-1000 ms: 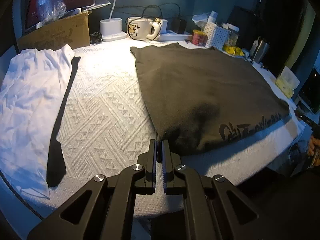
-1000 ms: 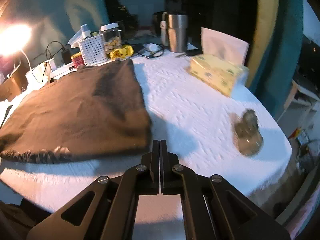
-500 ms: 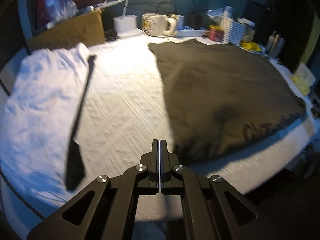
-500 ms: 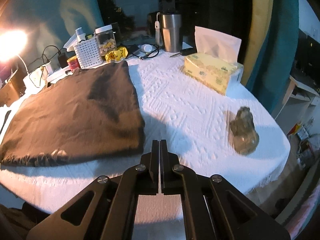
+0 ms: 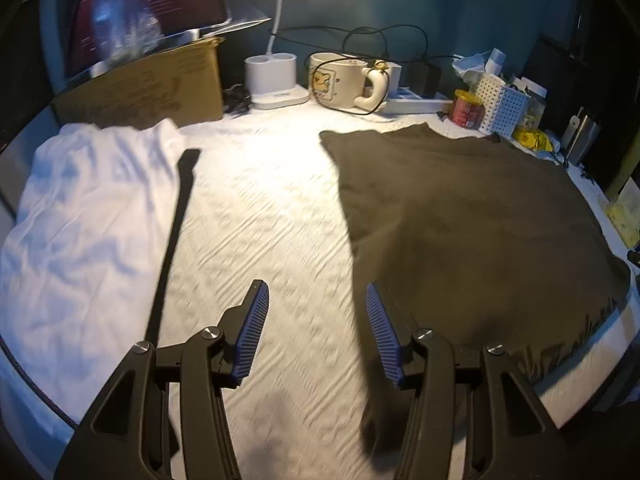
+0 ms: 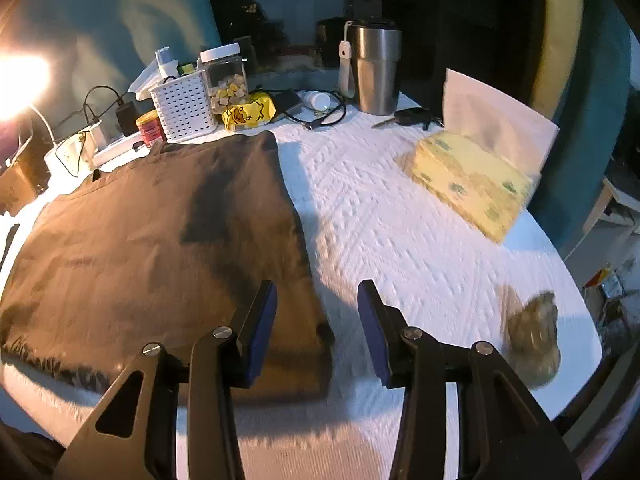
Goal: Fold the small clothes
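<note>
A dark brown garment point(image 5: 460, 224) lies folded flat on the white textured tablecloth point(image 5: 272, 200); it also shows in the right wrist view point(image 6: 152, 240). My left gripper point(image 5: 314, 296) hovers over bare cloth just left of the garment's near left edge, its jaws opening with nothing between them. My right gripper point(image 6: 316, 292) hangs above the garment's near right corner, jaws opening, the right edge of the garment below the gap but not pinched. A white garment point(image 5: 84, 216) with a black strip point(image 5: 172, 240) lies at the far left.
Along the back stand a cardboard box point(image 5: 140, 92), a lamp base point(image 5: 276, 80), a cream mug point(image 5: 344, 84), a red tin point(image 5: 466, 110) and a white basket point(image 6: 184, 108). A steel tumbler point(image 6: 376, 72), a yellow tissue box point(image 6: 472, 184) and a brownish lump point(image 6: 534, 344) sit to the right.
Both grippers were shut and now stand apart. Both moved forward over the table: the left toward the garment's left edge, the right over its right corner.
</note>
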`<state>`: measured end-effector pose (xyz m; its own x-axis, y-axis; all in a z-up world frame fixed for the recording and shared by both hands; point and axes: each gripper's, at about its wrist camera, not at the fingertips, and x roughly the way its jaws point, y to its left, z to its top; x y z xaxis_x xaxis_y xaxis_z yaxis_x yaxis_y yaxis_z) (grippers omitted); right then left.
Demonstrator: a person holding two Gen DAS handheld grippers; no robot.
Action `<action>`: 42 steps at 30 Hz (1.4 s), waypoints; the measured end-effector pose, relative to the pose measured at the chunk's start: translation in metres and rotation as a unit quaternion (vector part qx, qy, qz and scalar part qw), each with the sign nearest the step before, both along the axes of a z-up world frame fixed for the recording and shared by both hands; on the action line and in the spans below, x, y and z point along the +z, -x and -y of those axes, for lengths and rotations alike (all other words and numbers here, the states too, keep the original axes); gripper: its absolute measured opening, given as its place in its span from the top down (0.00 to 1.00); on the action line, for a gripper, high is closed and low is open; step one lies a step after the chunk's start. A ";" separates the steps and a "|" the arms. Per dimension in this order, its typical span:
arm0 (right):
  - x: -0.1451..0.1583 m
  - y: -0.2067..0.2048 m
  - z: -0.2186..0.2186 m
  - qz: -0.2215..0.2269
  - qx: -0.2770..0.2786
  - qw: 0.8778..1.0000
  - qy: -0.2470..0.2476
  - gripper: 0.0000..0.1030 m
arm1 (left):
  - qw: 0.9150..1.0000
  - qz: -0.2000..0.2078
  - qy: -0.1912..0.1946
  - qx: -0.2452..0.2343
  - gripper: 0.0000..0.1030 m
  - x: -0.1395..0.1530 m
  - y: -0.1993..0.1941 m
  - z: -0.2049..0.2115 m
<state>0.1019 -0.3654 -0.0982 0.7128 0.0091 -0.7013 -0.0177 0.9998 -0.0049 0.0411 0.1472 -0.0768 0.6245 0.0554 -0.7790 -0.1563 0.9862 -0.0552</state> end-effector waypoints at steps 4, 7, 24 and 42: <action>0.005 -0.020 -0.004 -0.005 0.002 1.000 0.004 0.57 | 1.000 0.000 0.009 -0.006 0.51 -0.002 -0.028 -0.002; 0.007 -0.039 -0.006 -0.011 0.003 1.000 0.007 0.57 | 1.000 0.003 0.012 -0.013 0.51 -0.002 -0.050 -0.004; 0.004 -0.168 -0.039 -0.031 0.034 0.999 0.017 0.57 | 0.999 -0.009 0.035 -0.032 0.51 -0.034 -0.178 -0.031; -0.011 -0.231 -0.058 -0.022 0.068 0.997 0.000 0.96 | 0.998 0.044 -0.020 -0.039 0.96 -0.009 -0.194 -0.022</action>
